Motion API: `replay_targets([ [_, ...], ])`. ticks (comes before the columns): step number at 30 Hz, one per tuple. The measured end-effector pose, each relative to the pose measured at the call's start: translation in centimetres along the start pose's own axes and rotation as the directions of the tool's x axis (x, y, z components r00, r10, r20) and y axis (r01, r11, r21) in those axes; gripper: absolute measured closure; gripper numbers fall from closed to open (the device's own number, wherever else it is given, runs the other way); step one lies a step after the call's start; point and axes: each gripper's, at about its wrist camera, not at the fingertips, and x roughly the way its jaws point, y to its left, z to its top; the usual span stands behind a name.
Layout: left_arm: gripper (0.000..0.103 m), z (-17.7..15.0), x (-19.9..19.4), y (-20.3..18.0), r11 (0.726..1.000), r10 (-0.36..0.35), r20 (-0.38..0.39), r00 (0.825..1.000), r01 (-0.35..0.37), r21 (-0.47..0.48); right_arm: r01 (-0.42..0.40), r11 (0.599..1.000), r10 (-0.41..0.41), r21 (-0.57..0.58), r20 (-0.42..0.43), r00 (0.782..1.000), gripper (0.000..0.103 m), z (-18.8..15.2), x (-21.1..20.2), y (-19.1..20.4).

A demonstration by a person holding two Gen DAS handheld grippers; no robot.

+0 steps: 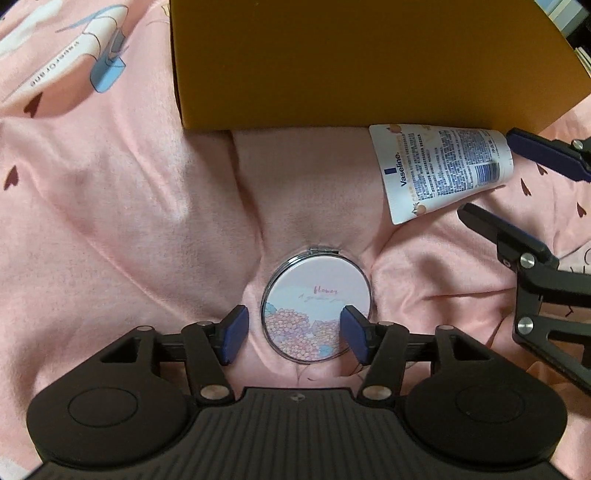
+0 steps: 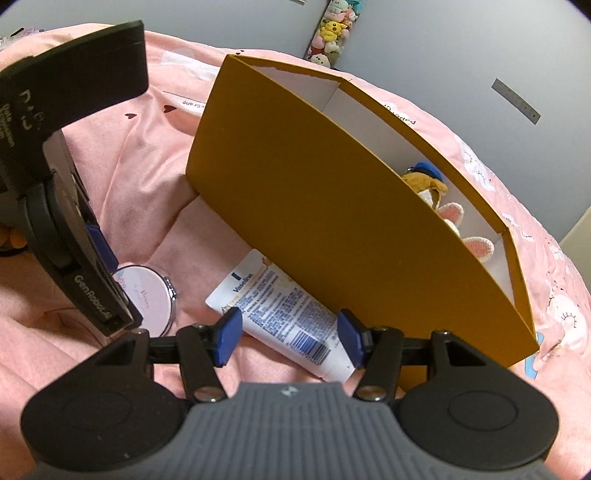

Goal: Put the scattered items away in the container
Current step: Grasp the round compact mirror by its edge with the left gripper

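A round compact mirror (image 1: 314, 306) with a flower print lies on the pink bedding. My left gripper (image 1: 293, 332) is open, its blue pads on either side of the mirror's near half. A white Vaseline tube (image 1: 439, 166) lies against the base of the mustard cardboard box (image 1: 351, 62). My right gripper (image 2: 290, 338) is open, with the tube's cap end (image 2: 295, 332) lying between its pads. The mirror (image 2: 151, 295) shows partly behind the left gripper's body in the right wrist view. The box (image 2: 332, 206) holds crocheted plush toys (image 2: 443, 206).
Pink printed bedding (image 1: 110, 203) is soft and wrinkled all around. The right gripper's fingers (image 1: 535, 155) reach in from the right in the left wrist view. A grey wall and hanging plush toys (image 2: 332, 29) stand behind the bed.
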Motion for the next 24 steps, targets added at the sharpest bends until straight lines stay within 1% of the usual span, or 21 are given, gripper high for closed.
replay_targets([
  [2,0.033,-0.1,0.3,0.4,1.0,-0.025,-0.003,1.0,0.025,-0.011,-0.001,1.0,0.001,-0.002,0.0,1.0,0.043,0.1,0.0,0.0],
  [7,0.033,-0.2,1.1,1.0,0.996,-0.093,-0.01,0.996,0.093,-0.018,0.001,1.0,-0.001,-0.006,0.001,1.0,0.043,0.2,0.0,0.1],
  [8,0.033,-0.2,1.2,1.0,0.995,-0.099,-0.01,0.995,0.099,-0.019,0.001,1.0,-0.001,-0.006,0.001,1.0,0.043,0.2,0.0,0.1],
  [9,0.036,-0.3,1.2,1.1,0.995,-0.102,-0.008,0.995,0.102,-0.021,0.002,1.0,-0.002,-0.007,0.002,1.0,0.043,0.3,0.0,0.2],
  [11,0.039,-0.6,0.9,1.2,0.994,-0.104,0.0,0.995,0.104,-0.024,0.003,1.0,-0.003,-0.008,0.002,1.0,0.043,0.3,-0.1,0.2],
  [13,0.049,-1.0,0.4,1.3,0.994,-0.102,0.013,0.995,0.102,-0.029,0.004,1.0,-0.004,-0.005,0.003,1.0,0.043,0.3,0.0,0.2],
  [14,0.051,-1.2,0.0,1.3,0.994,-0.102,0.019,0.995,0.102,-0.03,0.005,1.0,-0.005,-0.003,0.003,1.0,0.043,0.3,-0.1,0.1],
  [16,0.062,-1.6,-0.7,1.3,0.994,-0.101,0.034,0.994,0.102,-0.03,0.006,1.0,-0.006,0.002,0.005,1.0,0.043,0.2,-0.2,0.1],
  [17,0.064,-1.8,-1.2,1.3,0.994,-0.102,0.042,0.994,0.103,-0.027,0.005,1.0,-0.005,0.003,0.008,1.0,0.043,0.2,-0.2,0.0],
  [19,0.073,-2.2,-2.1,1.2,0.994,-0.106,0.059,0.993,0.108,-0.022,-0.001,1.0,0.001,-0.002,0.016,1.0,0.043,0.2,-0.3,0.1],
  [20,0.075,-2.4,-2.5,1.1,0.993,-0.112,0.069,0.991,0.114,-0.02,-0.006,1.0,0.006,-0.01,0.02,1.0,0.043,0.3,-0.4,0.2],
  [22,0.084,-2.8,-3.4,1.0,0.991,-0.135,0.095,0.986,0.137,-0.01,-0.02,0.999,0.02,-0.033,0.019,1.0,0.044,0.3,-0.4,0.4],
  [24,0.088,-3.1,-4.3,0.9,0.985,-0.172,0.141,0.975,0.174,0.0,-0.031,0.998,0.032,-0.063,0.013,0.999,0.045,0.3,-0.2,0.8],
])
